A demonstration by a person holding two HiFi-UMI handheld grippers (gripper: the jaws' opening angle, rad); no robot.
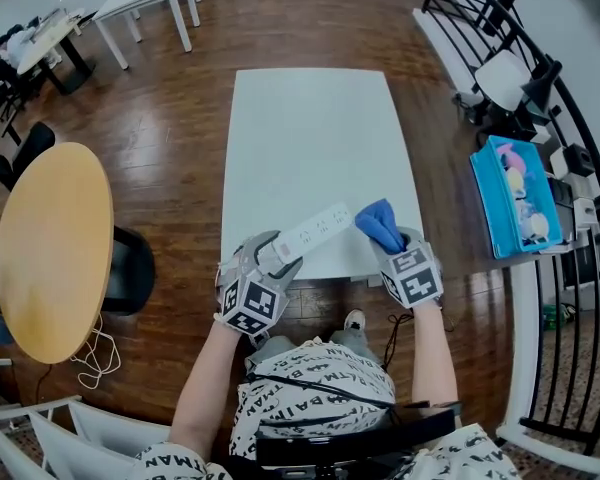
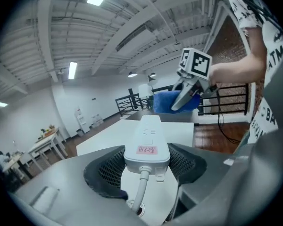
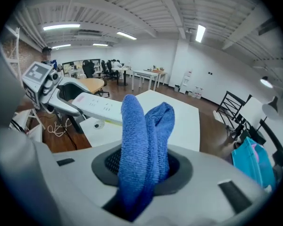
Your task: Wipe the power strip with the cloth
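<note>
Power strip (image 1: 315, 230): white, long and slim, with sockets along its top face. In the left gripper view it carries a pink label (image 2: 146, 149) at its near end, where a white cord (image 2: 140, 188) leaves the housing. It is held up off the surface over the near edge of the white table (image 1: 310, 118). In the head view it runs on a slant from lower left to upper right.

Cloth (image 3: 144, 140): blue terry, bunched into two upright folds that stand out beyond the gripper. In the head view it sits just beside the far end of the strip. I cannot tell whether the two touch.

My left gripper (image 2: 146, 166): jaws set wide and clamped on the cord end of the strip, one dark pad against each long side. It points forward and slightly down, and the strip juts straight out ahead of it.

My right gripper (image 3: 144, 171): jaws pinching the cloth near its lower part, with fabric filling the gap between them. It is angled down more steeply and turned in toward the strip.

Both my forearms reach forward from my body at the near table edge, left (image 1: 205, 378) and right (image 1: 432, 353). The two grippers face each other across the strip.
</note>
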